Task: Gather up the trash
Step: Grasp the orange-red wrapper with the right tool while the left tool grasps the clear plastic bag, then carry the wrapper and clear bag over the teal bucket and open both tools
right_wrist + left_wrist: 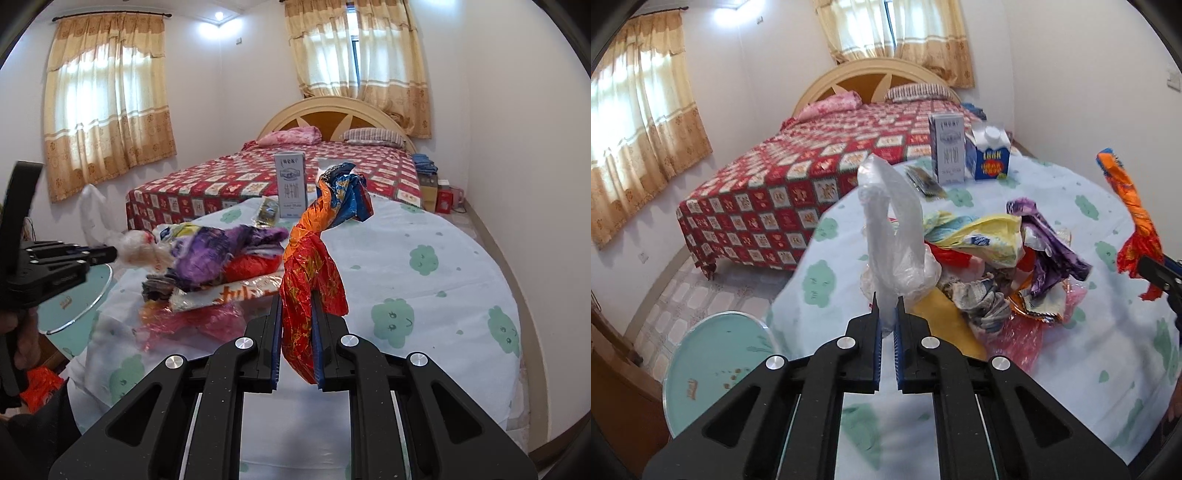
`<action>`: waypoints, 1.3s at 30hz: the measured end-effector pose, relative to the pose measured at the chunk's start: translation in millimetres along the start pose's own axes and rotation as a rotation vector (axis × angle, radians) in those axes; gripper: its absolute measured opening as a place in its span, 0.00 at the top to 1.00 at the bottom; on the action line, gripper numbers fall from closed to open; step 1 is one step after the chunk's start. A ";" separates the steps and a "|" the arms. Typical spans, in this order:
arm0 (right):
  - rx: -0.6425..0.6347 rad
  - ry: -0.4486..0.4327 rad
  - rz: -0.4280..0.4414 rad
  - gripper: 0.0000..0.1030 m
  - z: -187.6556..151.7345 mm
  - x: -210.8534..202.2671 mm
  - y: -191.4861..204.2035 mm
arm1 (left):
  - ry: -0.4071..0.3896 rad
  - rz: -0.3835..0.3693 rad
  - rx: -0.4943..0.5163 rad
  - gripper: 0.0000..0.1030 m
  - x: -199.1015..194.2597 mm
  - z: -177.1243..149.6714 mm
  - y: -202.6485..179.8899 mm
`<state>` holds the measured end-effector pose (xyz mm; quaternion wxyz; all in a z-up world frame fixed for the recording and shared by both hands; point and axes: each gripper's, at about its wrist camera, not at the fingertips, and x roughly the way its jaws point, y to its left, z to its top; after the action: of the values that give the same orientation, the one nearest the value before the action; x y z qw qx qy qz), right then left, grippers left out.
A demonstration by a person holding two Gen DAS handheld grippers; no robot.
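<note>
A heap of crumpled wrappers lies on a round table with a white and green cloth. My left gripper is shut on a clear plastic bag that stands up from the heap's left side. My right gripper is shut on a twisted orange, red and blue foil wrapper, held above the cloth. In the left wrist view that wrapper hangs at the far right. The left gripper shows at the left of the right wrist view, with the clear bag at its tips.
Two cartons, a tall grey one and a blue one, stand at the table's far edge beside a small dark packet. A round teal stool sits left of the table. A bed with a red patterned cover lies beyond.
</note>
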<state>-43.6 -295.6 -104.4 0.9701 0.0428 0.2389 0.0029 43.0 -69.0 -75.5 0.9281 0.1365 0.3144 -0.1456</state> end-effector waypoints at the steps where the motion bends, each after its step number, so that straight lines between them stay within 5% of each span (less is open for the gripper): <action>1: -0.004 -0.004 0.005 0.86 1.7 -1.0 3.1 | -0.014 0.007 0.001 0.95 -7.7 -0.7 4.3; 18: -0.066 -0.034 0.080 0.86 29.3 2.5 52.5 | -0.102 0.077 -0.040 0.96 -54.4 -10.6 50.2; 39: -0.194 -0.020 0.168 0.86 50.3 27.9 123.7 | -0.079 0.206 -0.097 0.95 -60.4 -37.9 111.9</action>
<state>6.3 -175.7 -62.5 0.9683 -0.0314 0.2235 0.1071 16.3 58.2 -48.8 0.9552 0.1174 0.2686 -0.0394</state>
